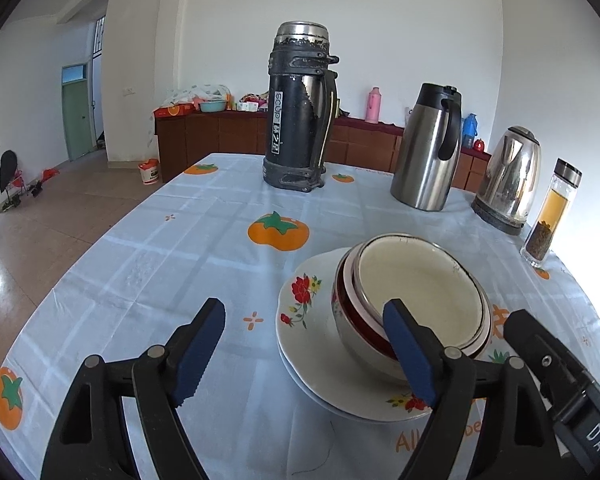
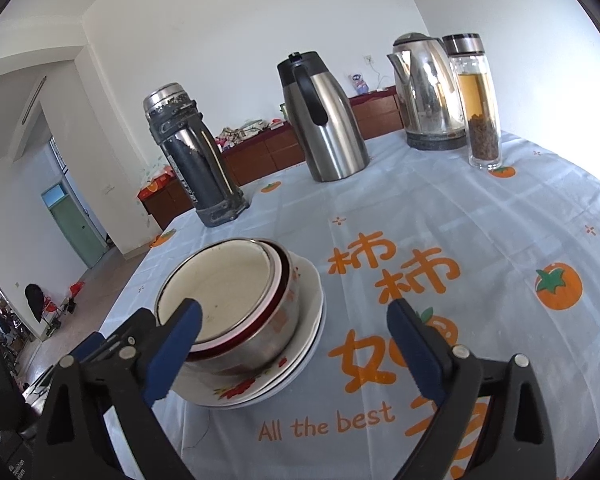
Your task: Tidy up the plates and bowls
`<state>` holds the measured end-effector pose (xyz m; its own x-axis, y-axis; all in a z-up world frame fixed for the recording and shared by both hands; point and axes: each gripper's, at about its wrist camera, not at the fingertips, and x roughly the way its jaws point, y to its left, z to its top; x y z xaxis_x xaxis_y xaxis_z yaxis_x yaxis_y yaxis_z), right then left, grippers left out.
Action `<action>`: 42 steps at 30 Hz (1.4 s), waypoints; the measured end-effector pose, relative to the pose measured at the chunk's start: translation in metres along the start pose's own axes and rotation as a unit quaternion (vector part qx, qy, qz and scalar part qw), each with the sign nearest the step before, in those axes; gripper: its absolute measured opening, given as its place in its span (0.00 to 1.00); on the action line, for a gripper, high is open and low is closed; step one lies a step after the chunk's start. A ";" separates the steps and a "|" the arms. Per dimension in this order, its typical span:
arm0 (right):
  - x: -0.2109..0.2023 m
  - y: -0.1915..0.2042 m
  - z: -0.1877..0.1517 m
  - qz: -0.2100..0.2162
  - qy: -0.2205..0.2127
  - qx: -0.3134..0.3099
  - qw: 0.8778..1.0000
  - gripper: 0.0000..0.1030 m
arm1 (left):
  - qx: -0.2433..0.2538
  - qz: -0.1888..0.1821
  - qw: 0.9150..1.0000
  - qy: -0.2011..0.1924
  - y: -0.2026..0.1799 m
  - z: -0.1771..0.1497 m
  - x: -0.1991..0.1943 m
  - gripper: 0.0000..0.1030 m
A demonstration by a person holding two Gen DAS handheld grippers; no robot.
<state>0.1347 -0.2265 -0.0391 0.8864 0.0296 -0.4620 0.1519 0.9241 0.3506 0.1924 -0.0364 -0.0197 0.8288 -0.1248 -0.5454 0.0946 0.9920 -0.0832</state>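
A pale surface under a persimmon-print cloth carries the nested white and steel bowls on stacked floral white plates, seemingly near its front edge. Both the left tongs and right tongs stand apart, holding nothing. A careless nudge could tip the off-centre bowls.

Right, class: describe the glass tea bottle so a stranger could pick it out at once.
Start at the persimmon-print tablecloth and find the row of tall vessels at its far side. At the row's right end, beside the shiny steel electric kettle, stands the clear glass bottle: the only see-through one, amber liquid above brown leaves.
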 end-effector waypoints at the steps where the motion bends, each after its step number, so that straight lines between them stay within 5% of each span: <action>1: 0.000 0.000 0.000 0.000 0.000 0.000 1.000 0.93 | 0.000 0.000 1.000 -0.001 0.000 -0.001 0.000 0.81; 9: 0.000 -0.005 0.001 -0.005 -0.005 0.001 1.000 0.92 | 0.002 0.001 1.000 -0.004 0.001 -0.001 -0.002 0.81; 18: 0.005 -0.017 0.006 -0.041 -0.002 0.003 0.999 0.60 | -0.029 0.065 0.997 -0.021 0.028 0.002 0.003 0.81; 23: 0.016 -0.022 0.002 -0.038 0.022 0.007 0.999 0.60 | -0.033 0.074 0.997 0.001 0.032 -0.001 0.016 0.81; 28: 0.020 -0.018 -0.001 -0.020 0.035 0.003 0.999 0.60 | 0.015 0.065 0.997 0.026 0.014 -0.009 0.028 0.81; 42: 0.019 0.010 -0.009 0.033 0.046 -0.033 0.998 0.60 | 0.035 0.062 0.997 0.027 0.010 -0.012 0.030 0.81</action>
<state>0.1487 -0.2130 -0.0516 0.8489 0.1226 -0.5142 0.0636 0.9420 0.3295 0.2113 -0.0307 -0.0470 0.8060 0.0003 -0.5919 0.0326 0.9985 0.0449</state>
